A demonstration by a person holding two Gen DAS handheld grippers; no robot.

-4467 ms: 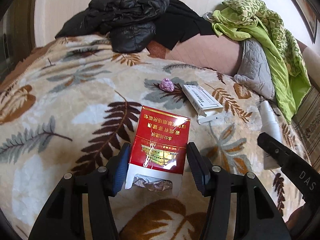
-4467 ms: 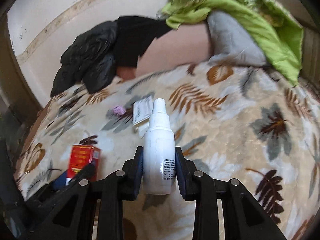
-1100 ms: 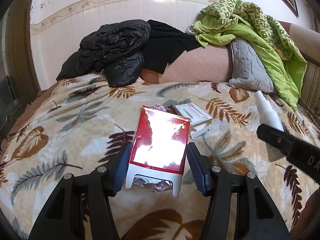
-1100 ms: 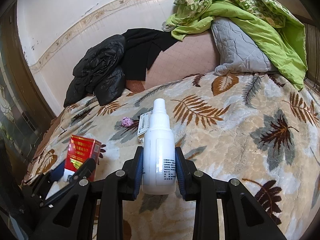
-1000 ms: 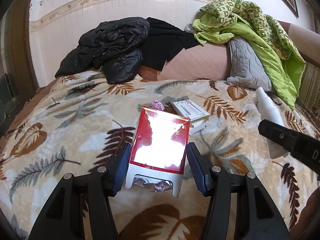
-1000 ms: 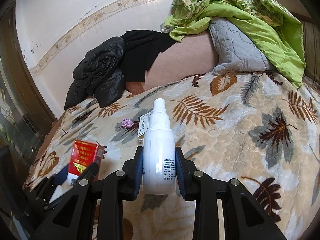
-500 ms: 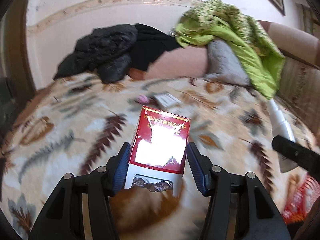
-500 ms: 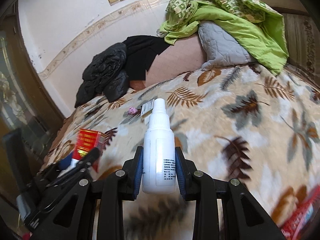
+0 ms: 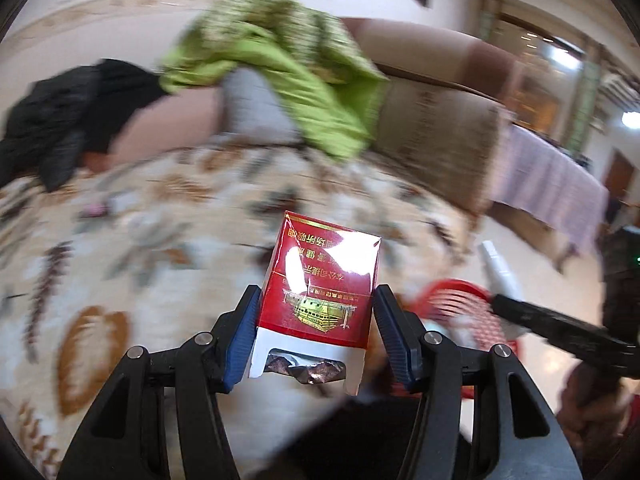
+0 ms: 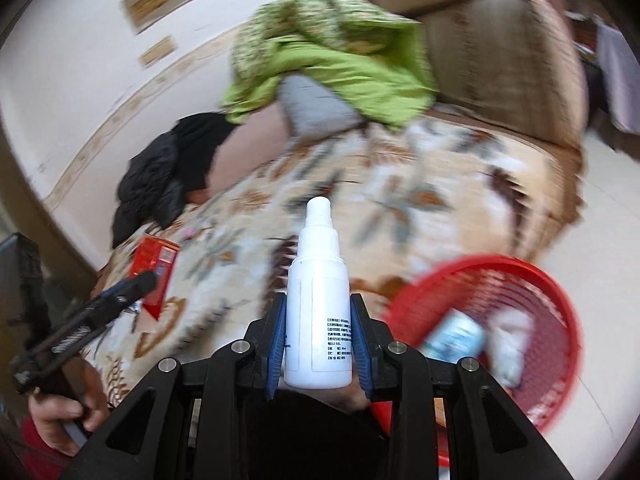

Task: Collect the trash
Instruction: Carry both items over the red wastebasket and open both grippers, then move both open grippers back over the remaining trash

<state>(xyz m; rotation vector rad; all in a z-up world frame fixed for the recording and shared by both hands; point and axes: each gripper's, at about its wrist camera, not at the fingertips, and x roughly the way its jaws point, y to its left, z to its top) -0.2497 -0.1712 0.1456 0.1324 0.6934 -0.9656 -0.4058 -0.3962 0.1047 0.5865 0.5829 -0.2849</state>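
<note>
1. My left gripper (image 9: 316, 336) has its fingers (image 9: 240, 340) closed on a red cigarette pack (image 9: 320, 280), one blue pad flat on each side; the pack's torn white end with crumpled foil points back at me and its closed end points away.
2. My right gripper (image 10: 318, 344) clamps a white spray bottle (image 10: 318, 312) by its body, nozzle pointing straight out ahead of the fingers (image 10: 276, 344).
3. My left hand (image 10: 64, 412) shows low at the left of the right wrist view, wrapped around its handle, the pack carried out in front of it.
4. Just right of and below my right fingers sits a red mesh basket (image 10: 552, 308) on the pale floor; something light blue and something white lie inside, too blurred to name.
5. From the left wrist view, that basket lies to the right beyond my fingers, with the bottle above its rim.
6. Ahead of both grippers spreads the bed's leaf-patterned blanket (image 9: 120, 240), a small pink scrap (image 9: 94, 209) on it far to the left.
7. Farthest off, against the wall, are a black jacket (image 10: 160, 184), a green quilt (image 9: 272, 72) draped over a grey pillow (image 9: 256, 108), and a brown headboard (image 10: 500, 48).
</note>
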